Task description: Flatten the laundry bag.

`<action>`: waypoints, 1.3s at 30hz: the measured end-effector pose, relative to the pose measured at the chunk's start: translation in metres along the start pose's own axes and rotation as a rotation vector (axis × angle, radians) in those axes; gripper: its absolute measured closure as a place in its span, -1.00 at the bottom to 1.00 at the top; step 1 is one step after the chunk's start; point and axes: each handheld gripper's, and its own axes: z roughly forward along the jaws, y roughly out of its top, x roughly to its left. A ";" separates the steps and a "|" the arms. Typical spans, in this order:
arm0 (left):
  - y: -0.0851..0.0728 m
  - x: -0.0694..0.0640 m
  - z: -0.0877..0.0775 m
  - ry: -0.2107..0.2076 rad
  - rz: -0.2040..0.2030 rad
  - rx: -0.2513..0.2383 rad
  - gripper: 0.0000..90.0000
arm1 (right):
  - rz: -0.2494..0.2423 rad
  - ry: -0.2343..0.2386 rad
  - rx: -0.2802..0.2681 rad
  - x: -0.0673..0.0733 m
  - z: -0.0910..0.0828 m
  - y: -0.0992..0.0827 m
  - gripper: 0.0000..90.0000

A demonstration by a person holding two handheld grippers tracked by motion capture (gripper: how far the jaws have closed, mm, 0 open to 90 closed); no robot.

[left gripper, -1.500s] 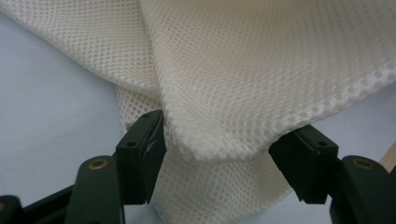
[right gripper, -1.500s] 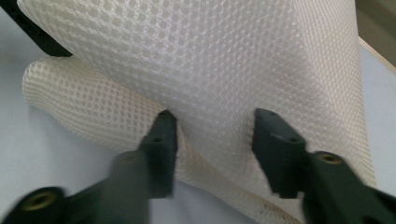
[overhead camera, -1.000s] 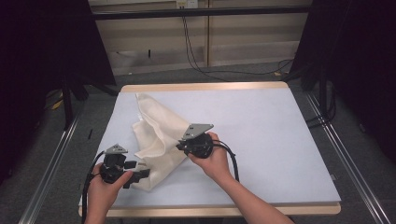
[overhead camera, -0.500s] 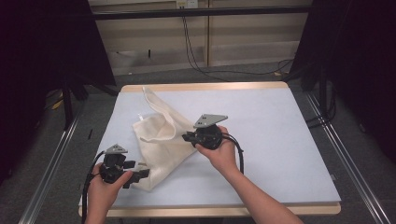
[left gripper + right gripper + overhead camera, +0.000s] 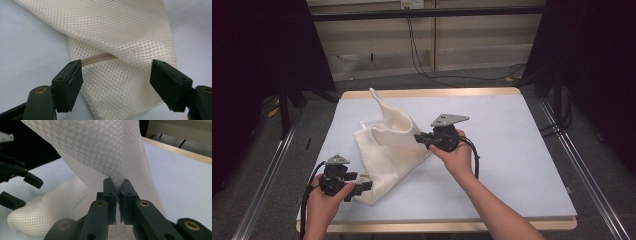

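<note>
A cream mesh bag (image 5: 387,150) lies crumpled on the pale blue table top (image 5: 512,150), one part pulled up into a peak. My right gripper (image 5: 419,138) is shut on a fold of the mesh bag (image 5: 107,157) and holds it lifted above the table. My left gripper (image 5: 364,185) stands open at the bag's near corner. The mesh bag (image 5: 120,50) and its beige zipper tape (image 5: 98,58) lie between the spread jaws without being pinched. The left gripper (image 5: 27,187) also appears open at the left of the right gripper view.
The table has a wooden rim (image 5: 432,93) along its far edge. Black cables (image 5: 427,60) run over the grey floor behind it. Metal rails (image 5: 262,190) flank the table on both sides. Bare table surface stretches to the right of the bag.
My right gripper has risen and moved right and away, drawing the mesh up into a taller peak. The left gripper has stayed at the near corner.
</note>
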 end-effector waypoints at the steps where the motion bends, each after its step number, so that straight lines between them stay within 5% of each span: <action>1: 0.000 0.000 0.001 -0.003 -0.004 -0.005 -0.42 | 0.008 -0.003 -0.003 -0.001 0.000 0.000 0.90; 19: 0.001 0.001 0.002 0.000 0.006 0.022 -0.41 | 0.116 -0.060 -0.056 -0.031 -0.011 -0.003 0.89; 39: 0.006 0.002 0.002 0.003 -0.018 0.015 -0.46 | 0.166 -0.111 -0.120 -0.057 -0.015 -0.008 0.82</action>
